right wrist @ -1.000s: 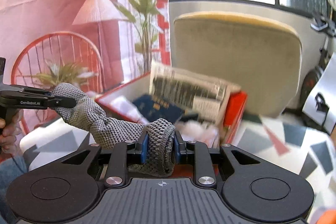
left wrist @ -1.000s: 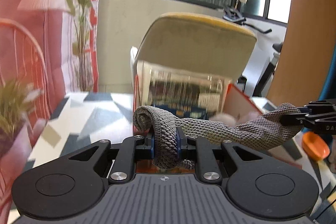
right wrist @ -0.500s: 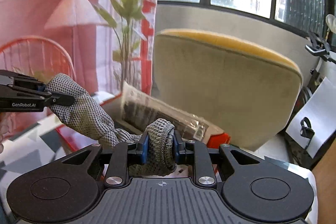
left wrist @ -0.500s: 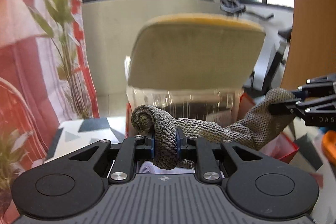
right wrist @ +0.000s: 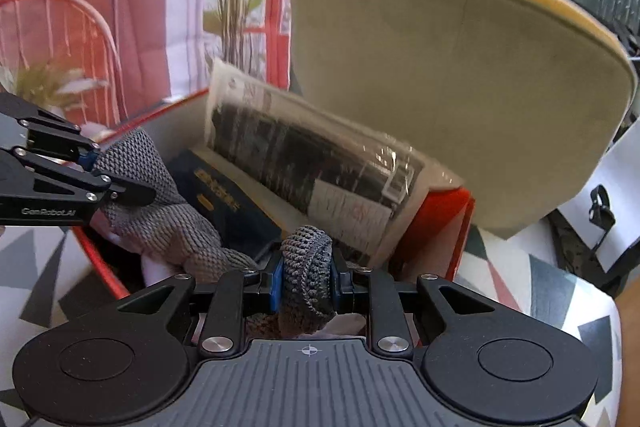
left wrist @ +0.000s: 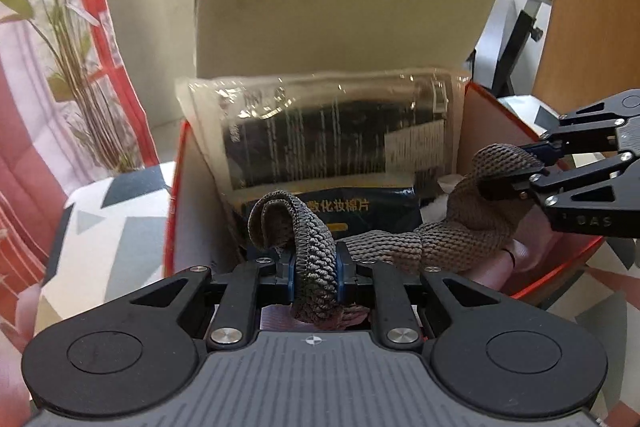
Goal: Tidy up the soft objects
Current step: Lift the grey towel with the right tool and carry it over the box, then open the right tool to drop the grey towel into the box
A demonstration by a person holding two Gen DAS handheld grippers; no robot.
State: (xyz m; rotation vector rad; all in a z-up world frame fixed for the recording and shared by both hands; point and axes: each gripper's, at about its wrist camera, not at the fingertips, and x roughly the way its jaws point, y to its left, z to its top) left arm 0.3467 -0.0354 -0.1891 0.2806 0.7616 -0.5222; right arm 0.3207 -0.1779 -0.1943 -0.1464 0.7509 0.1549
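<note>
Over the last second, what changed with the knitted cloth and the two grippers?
Both grippers carried the grey knitted cloth forward and down over the red box. The left gripper and right gripper stayed clamped on its ends; nothing was released.

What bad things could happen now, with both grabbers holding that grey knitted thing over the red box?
1. The grey knitted cloth is pinched at each end, by the left gripper and the right gripper. If only one lets go, it may dangle over the rim of the red box instead of landing inside.
2. The shiny plastic packet stands leaning in the box. A bump could tip it over.
3. The box already looks crowded, so the cloth might sit on top and slide off.
</note>
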